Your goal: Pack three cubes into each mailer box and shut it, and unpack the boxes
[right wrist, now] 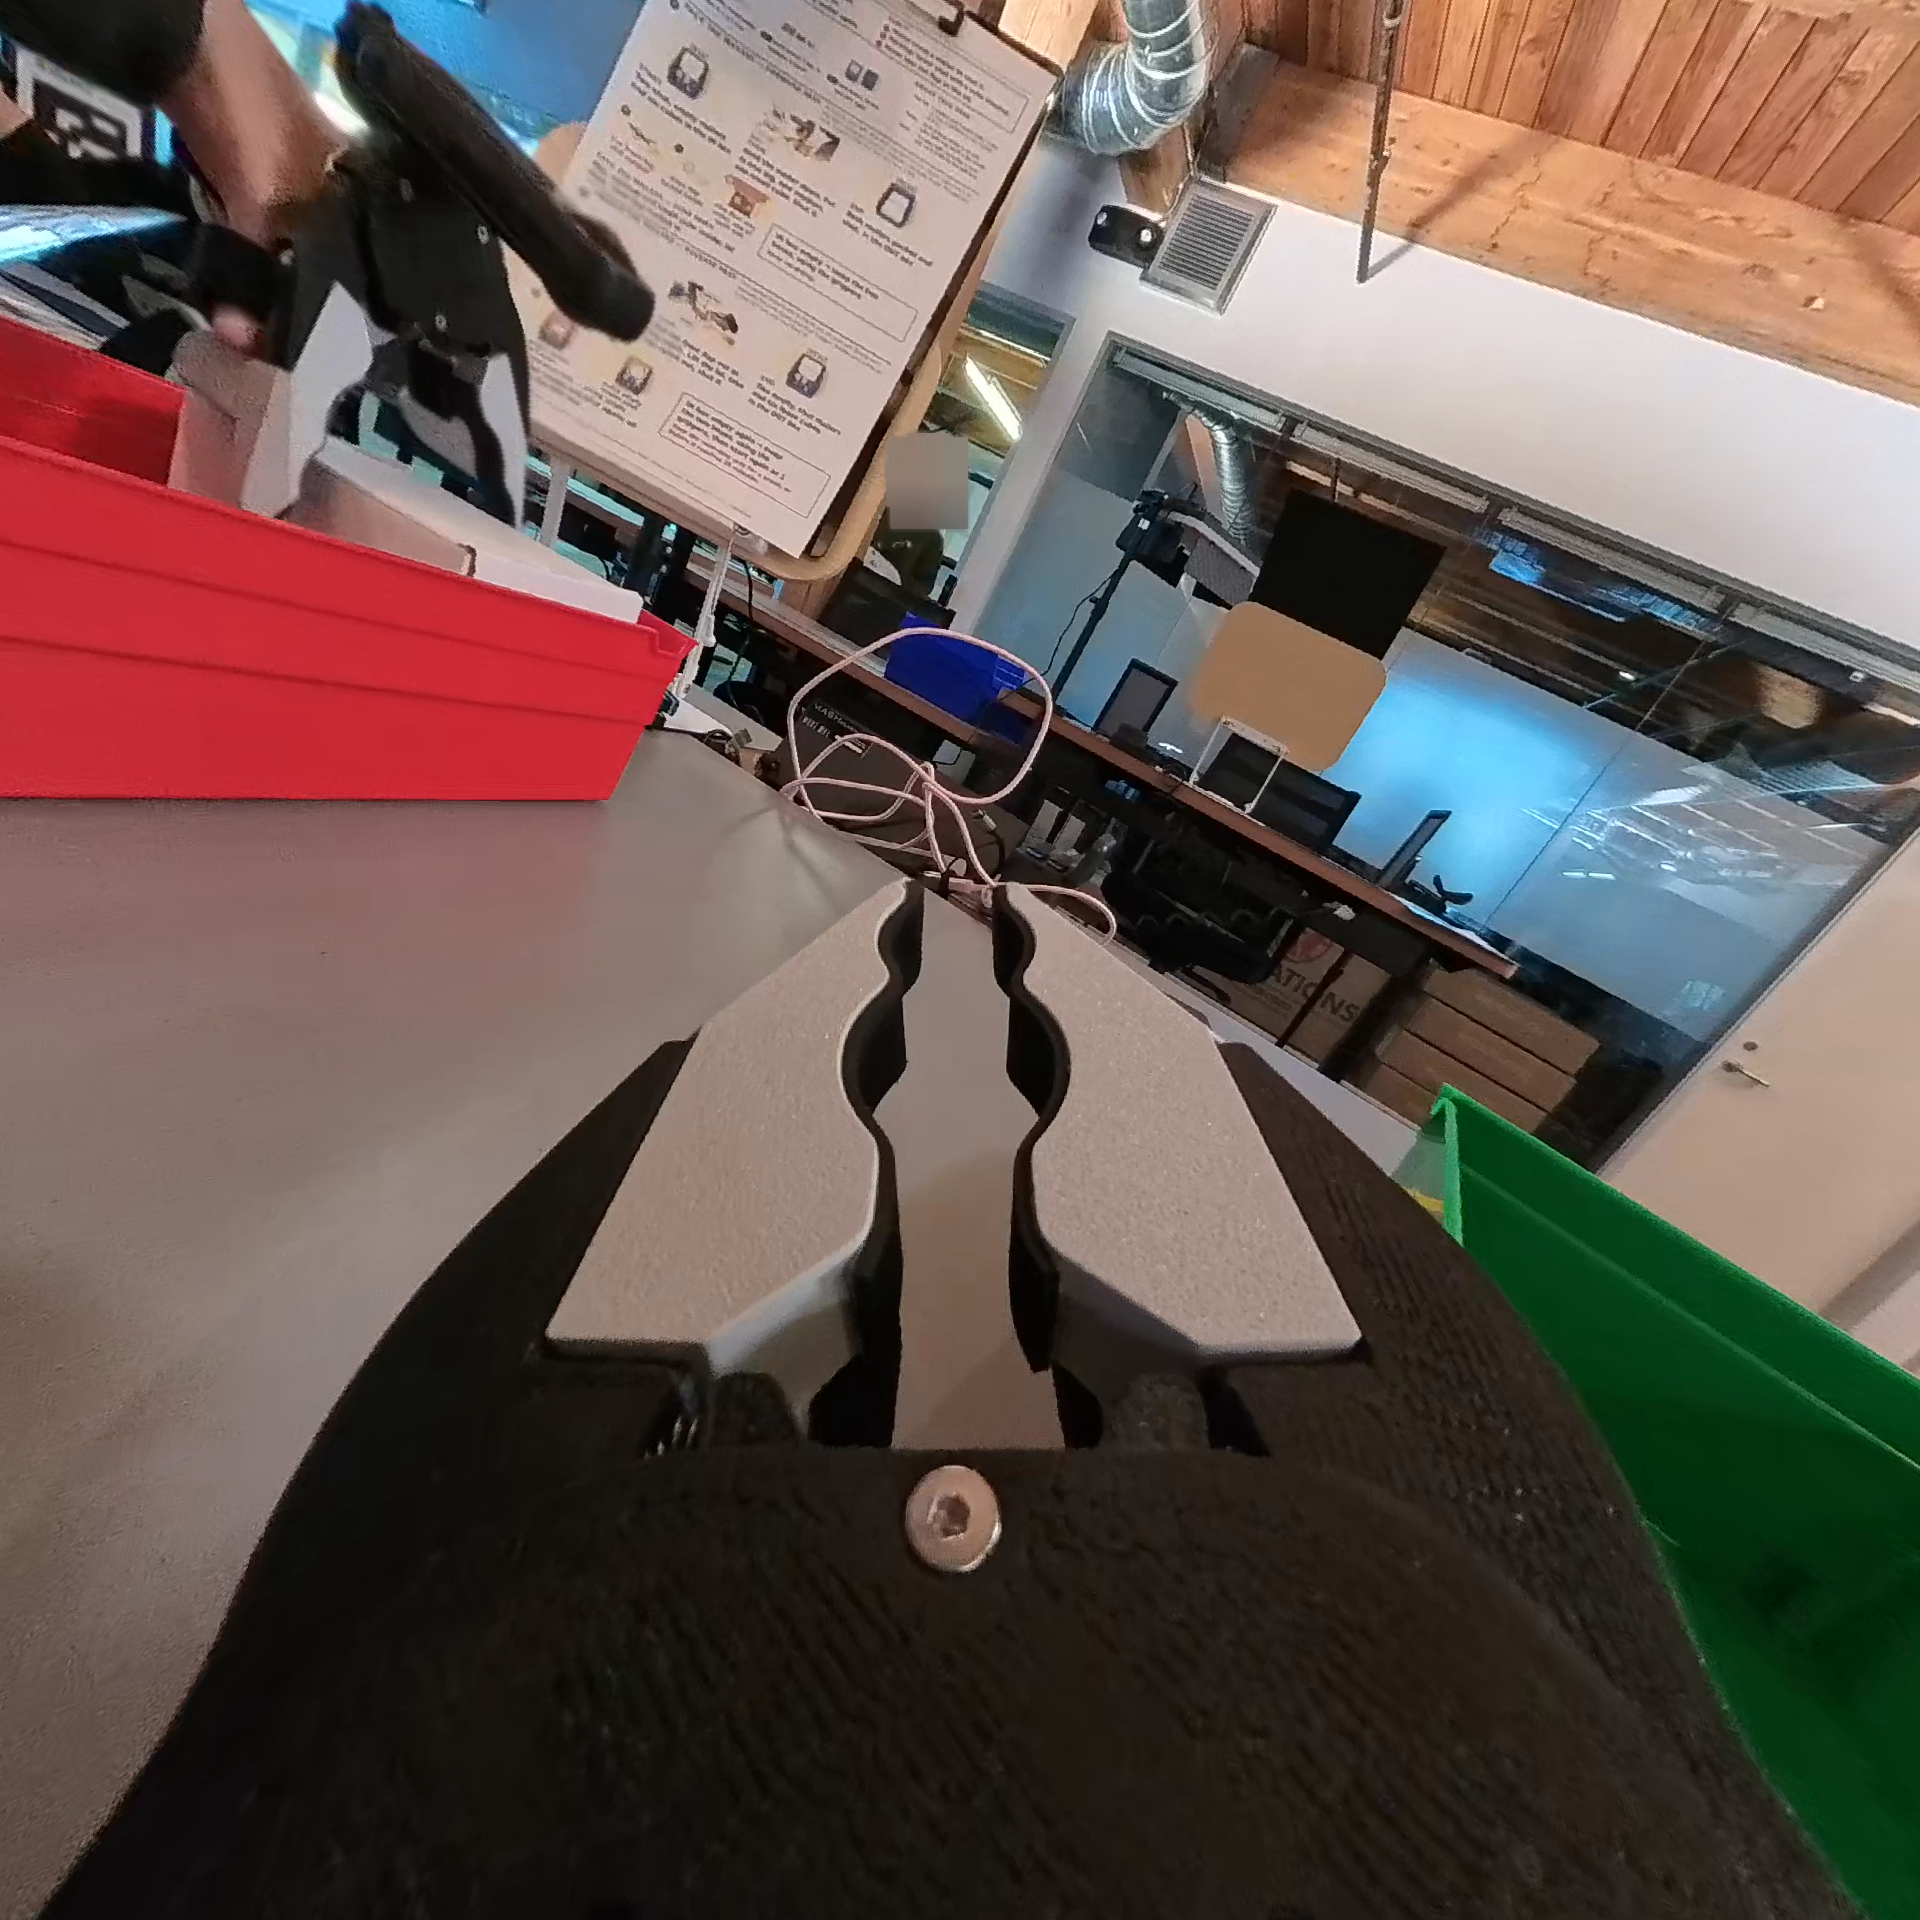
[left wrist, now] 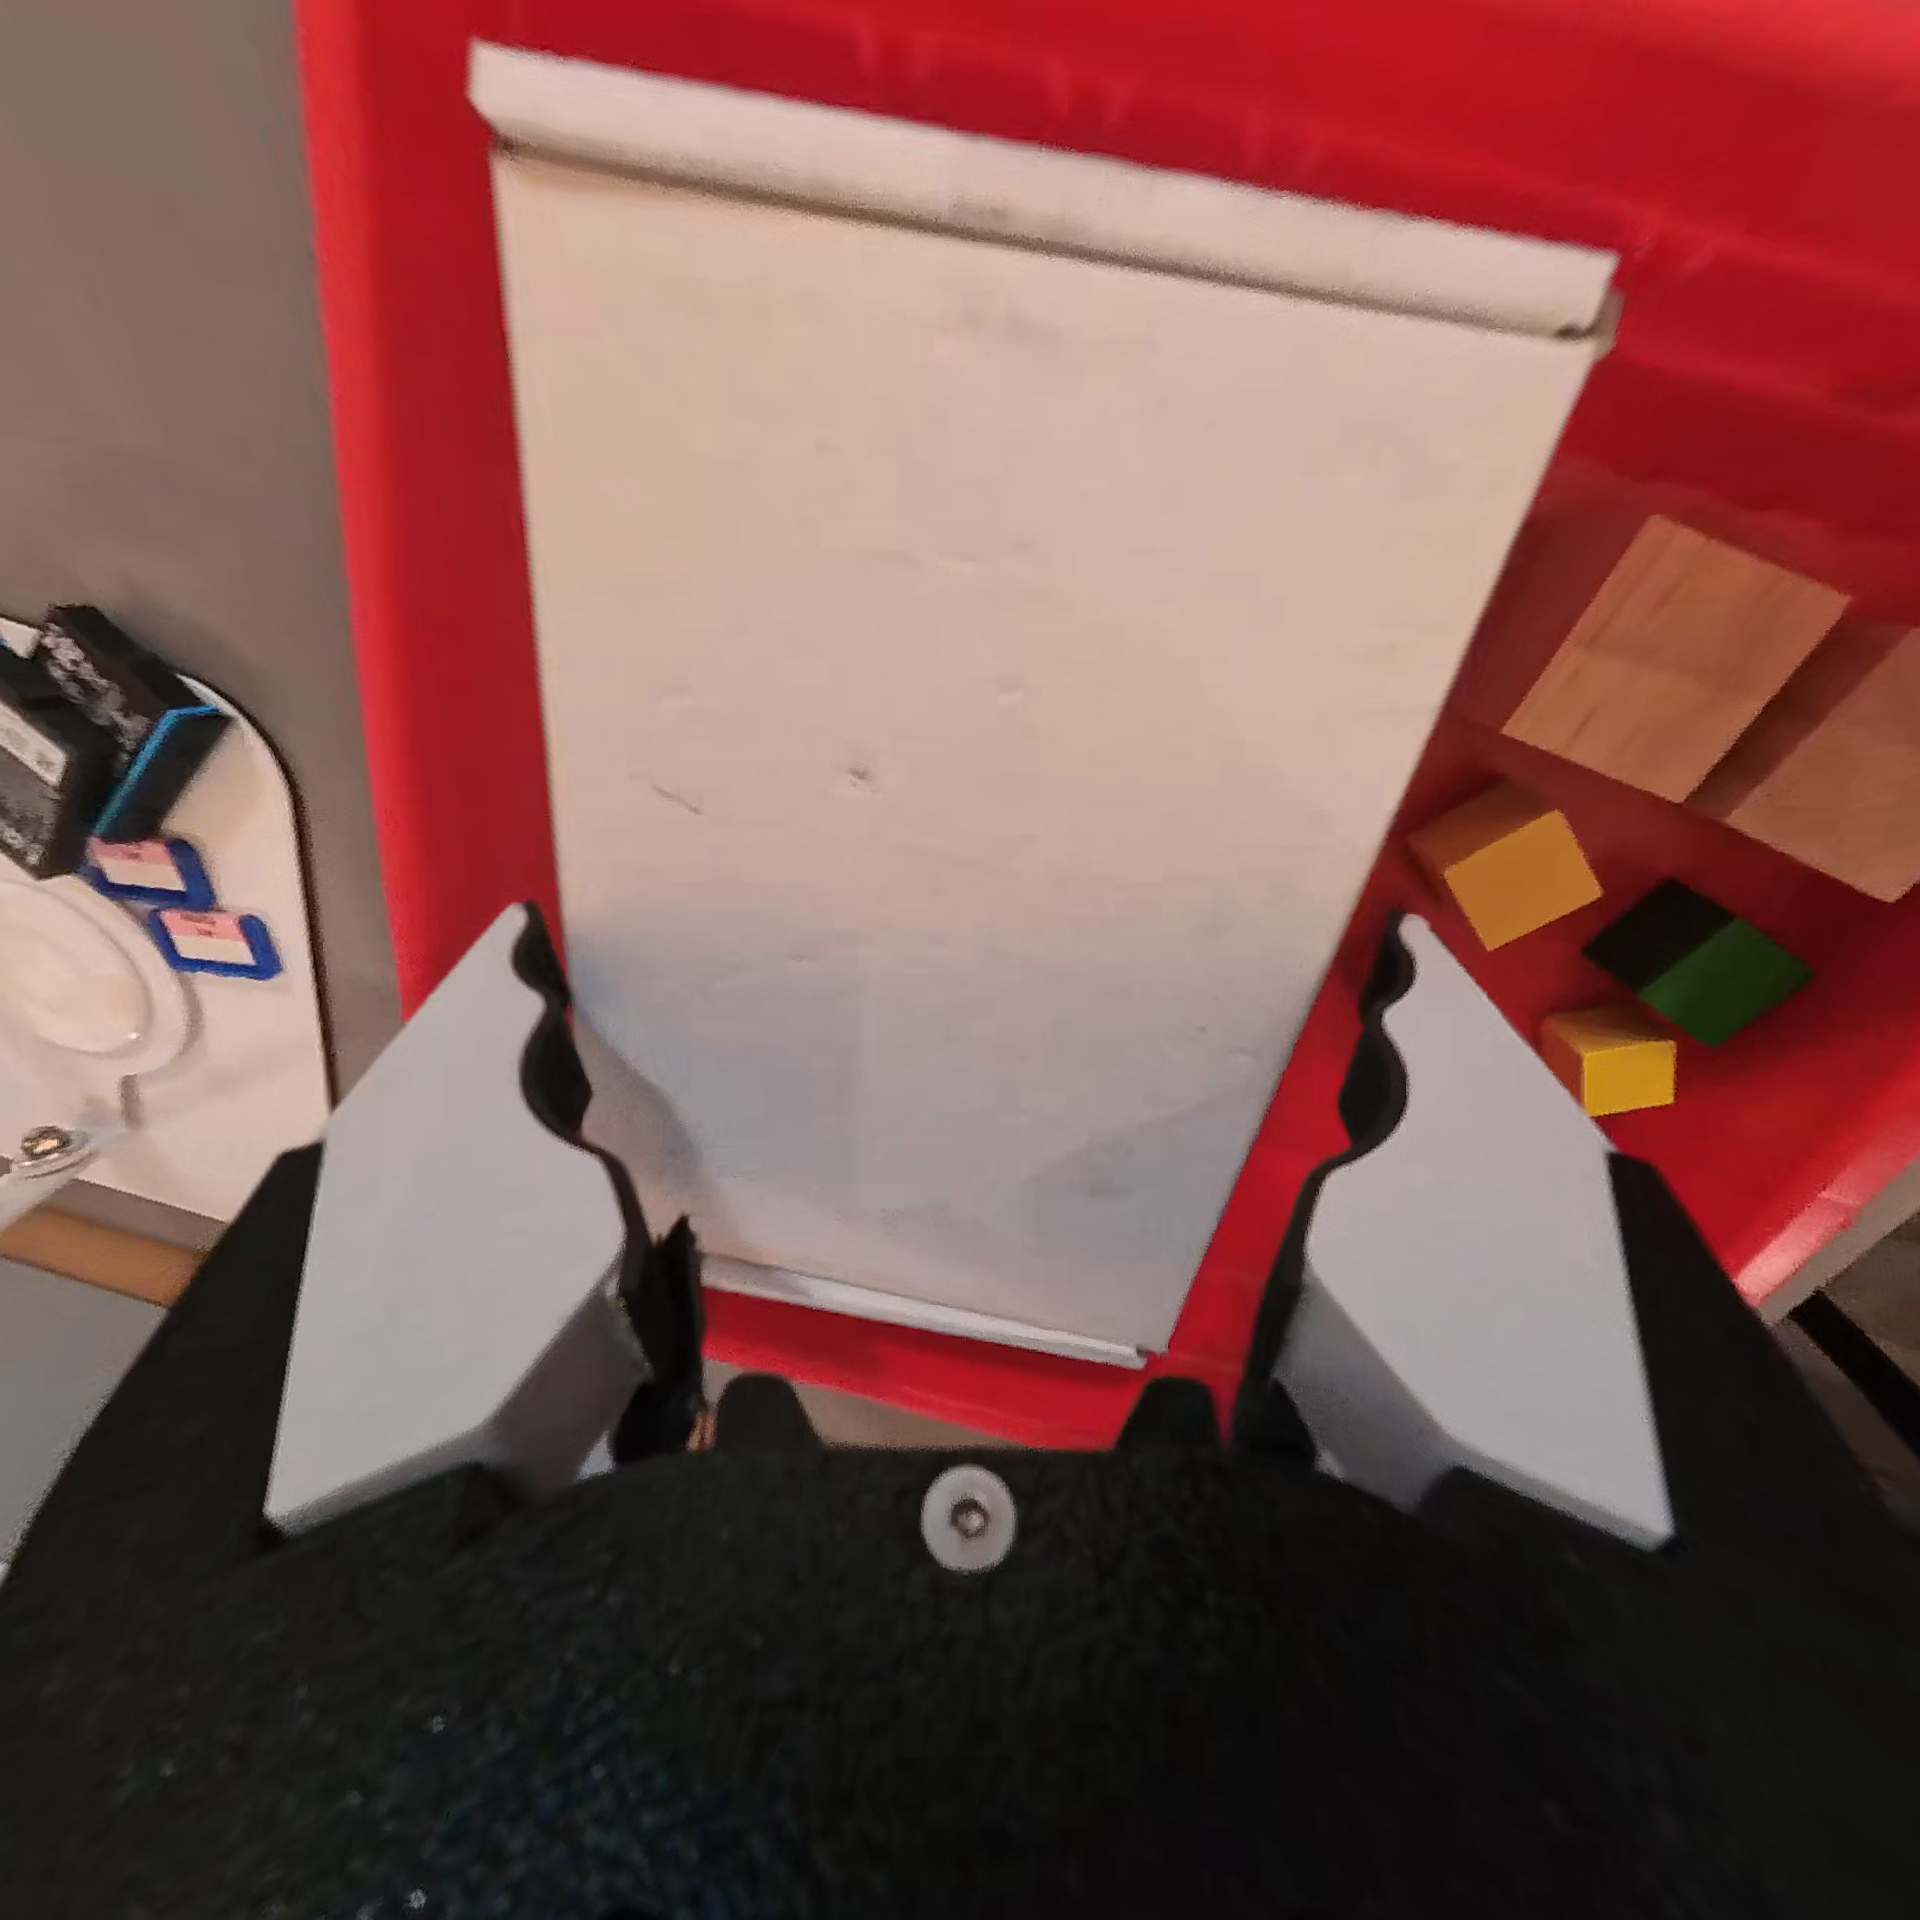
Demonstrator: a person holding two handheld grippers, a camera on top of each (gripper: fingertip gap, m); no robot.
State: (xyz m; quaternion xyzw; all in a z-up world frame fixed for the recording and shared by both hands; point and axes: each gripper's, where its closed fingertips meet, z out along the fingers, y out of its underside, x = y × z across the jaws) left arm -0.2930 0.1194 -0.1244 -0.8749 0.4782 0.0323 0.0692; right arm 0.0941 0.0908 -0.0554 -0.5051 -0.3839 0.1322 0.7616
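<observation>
Your left gripper (left wrist: 961, 1013): jaws wide apart, straddling closed white cardboard mailer box (left wrist: 977, 665) in red plastic tray (left wrist: 416, 520), ready to grip. Your right gripper (right wrist: 958, 935): jaws nearly together, empty, parked over grey counter (right wrist: 312, 1039).

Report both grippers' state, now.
Left gripper: open, straddling the white mailer box, not gripping.
Right gripper: nearly closed, holding nothing.

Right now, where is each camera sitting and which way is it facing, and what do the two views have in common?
Left wrist view: on the left tool, looking steeply down at a shut white box in the red bin; its own fingers spread wide.
Right wrist view: on the right tool, low over the grey table, facing across the room; its own fingers nearly together, nothing between them.
Shared: red bin, white box and left tool.
</observation>
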